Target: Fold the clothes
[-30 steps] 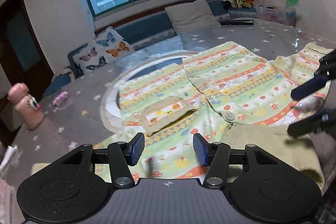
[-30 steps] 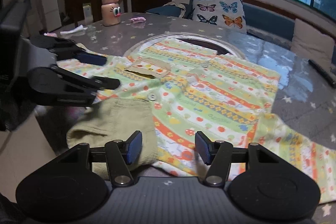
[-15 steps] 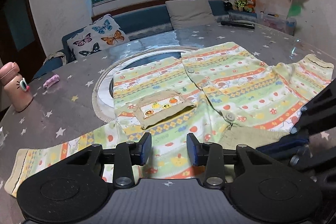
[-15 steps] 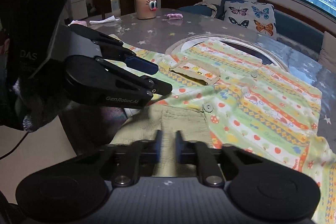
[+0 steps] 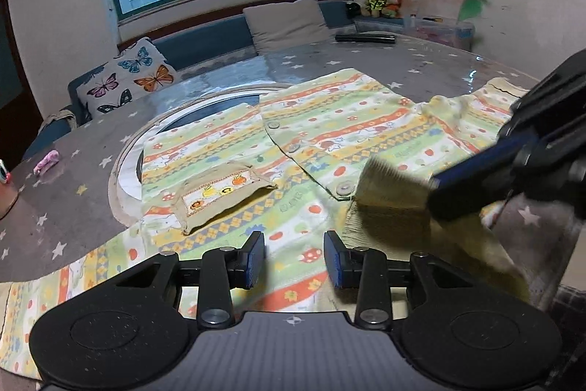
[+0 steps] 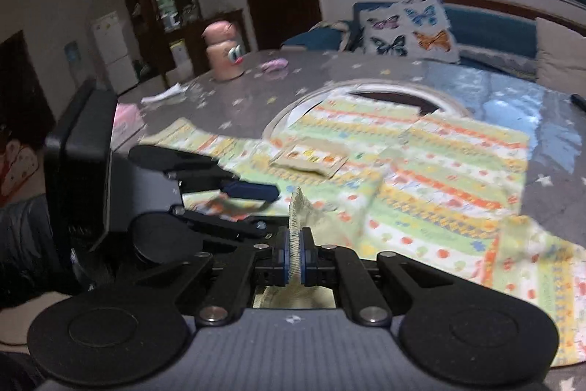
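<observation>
A child's striped shirt point(image 5: 329, 141) with buttons down the front lies spread across the middle of a grey, star-patterned table point(image 5: 91, 141), covering part of a round glass inset. A small pocket point(image 5: 219, 189) sits on its chest, left of centre in the left wrist view. One sleeve runs off toward the lower left corner of that view, the other toward the right edge.

The right gripper point(image 6: 295, 259), at the bottom centre of its own view, has its jaws closed tight on the ribbed khaki collar point(image 6: 297, 207), which stands up between them. In the left wrist view this same collar is lifted off the cloth at right of centre, pinched by the blurred dark gripper coming in from the right edge.

The left gripper point(image 5: 295, 257), at the bottom centre of its view, hovers just over the shirt's near edge with its jaws apart and nothing between them.

Judging by this, the step in hand is taking hold of the shirt's neck end with both grippers. The next move likely calls for the left gripper to close on the cloth beside the collar, so the two can lift that end evenly and carry it over without dragging or bunching the body.
</observation>
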`<move>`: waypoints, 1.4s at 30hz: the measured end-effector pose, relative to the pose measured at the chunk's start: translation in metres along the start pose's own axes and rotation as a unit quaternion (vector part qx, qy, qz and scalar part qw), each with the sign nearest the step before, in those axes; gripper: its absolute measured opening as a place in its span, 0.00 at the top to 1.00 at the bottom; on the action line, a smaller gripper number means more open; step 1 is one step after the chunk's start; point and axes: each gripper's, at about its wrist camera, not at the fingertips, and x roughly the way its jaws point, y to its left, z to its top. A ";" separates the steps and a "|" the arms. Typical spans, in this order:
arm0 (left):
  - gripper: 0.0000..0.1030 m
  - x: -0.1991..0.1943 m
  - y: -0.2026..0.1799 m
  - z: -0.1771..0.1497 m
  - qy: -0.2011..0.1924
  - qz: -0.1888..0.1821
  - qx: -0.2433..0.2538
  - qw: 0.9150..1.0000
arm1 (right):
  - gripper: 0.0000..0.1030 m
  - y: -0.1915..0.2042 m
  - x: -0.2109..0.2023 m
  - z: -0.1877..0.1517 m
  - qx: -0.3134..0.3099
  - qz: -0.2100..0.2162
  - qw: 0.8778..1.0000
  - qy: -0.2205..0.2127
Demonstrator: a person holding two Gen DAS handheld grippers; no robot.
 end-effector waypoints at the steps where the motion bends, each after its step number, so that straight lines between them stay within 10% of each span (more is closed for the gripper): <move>1: 0.60 -0.003 0.002 -0.001 -0.001 0.001 -0.002 1.000 | 0.94 0.003 0.003 -0.001 -0.008 0.005 1.000 0.008; 10: 0.61 -0.031 0.032 0.000 -0.024 0.039 -0.041 0.998 | 0.91 0.002 0.016 0.004 -0.016 -0.006 1.000 -0.003; 22: 0.61 -0.016 -0.014 0.019 -0.033 -0.041 -0.014 0.999 | 0.80 -0.004 0.016 -0.021 -0.037 -0.052 0.998 0.018; 42: 0.60 0.004 -0.032 0.006 0.002 -0.060 0.008 0.998 | 0.71 -0.163 -0.005 -0.032 0.107 -0.279 0.954 -0.030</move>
